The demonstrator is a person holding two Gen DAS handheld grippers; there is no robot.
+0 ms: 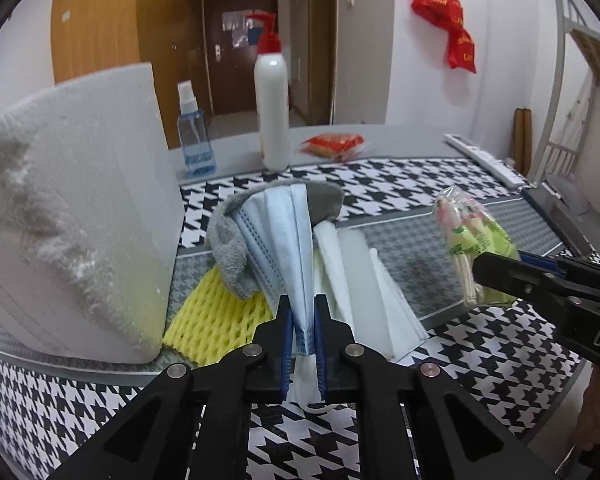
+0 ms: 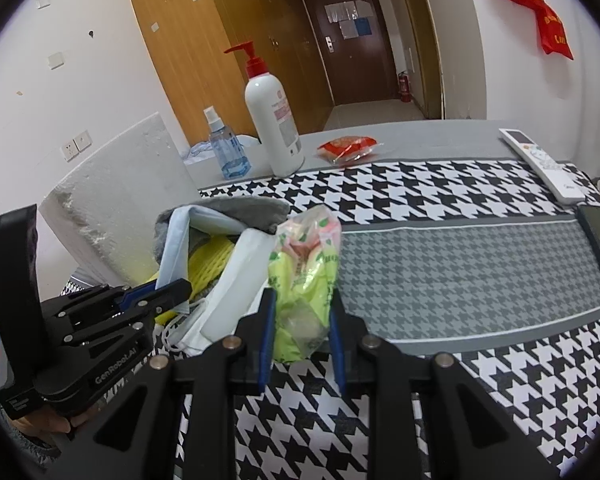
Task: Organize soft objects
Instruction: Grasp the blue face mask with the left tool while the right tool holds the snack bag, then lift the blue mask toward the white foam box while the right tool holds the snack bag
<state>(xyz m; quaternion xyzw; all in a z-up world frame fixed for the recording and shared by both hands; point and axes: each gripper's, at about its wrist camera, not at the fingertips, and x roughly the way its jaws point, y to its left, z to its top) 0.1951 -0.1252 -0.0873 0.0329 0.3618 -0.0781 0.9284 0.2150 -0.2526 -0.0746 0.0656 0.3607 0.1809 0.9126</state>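
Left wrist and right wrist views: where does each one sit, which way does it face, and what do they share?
Left wrist: on the left hand-held gripper, angled down at the pile; its fingers pinch a blue face mask. The right hand-held gripper enters at right.
Right wrist: on the right hand-held gripper, angled down, clamping a green plastic packet. The left one and a hand show at left.
Shared: mask, packet, white foam block, pump bottle, houndstooth cloth.

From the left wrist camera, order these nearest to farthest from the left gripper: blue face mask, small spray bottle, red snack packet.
1. Blue face mask, clamped in the left gripper.
2. Small spray bottle, back left.
3. Red snack packet, back right, slightly farther.
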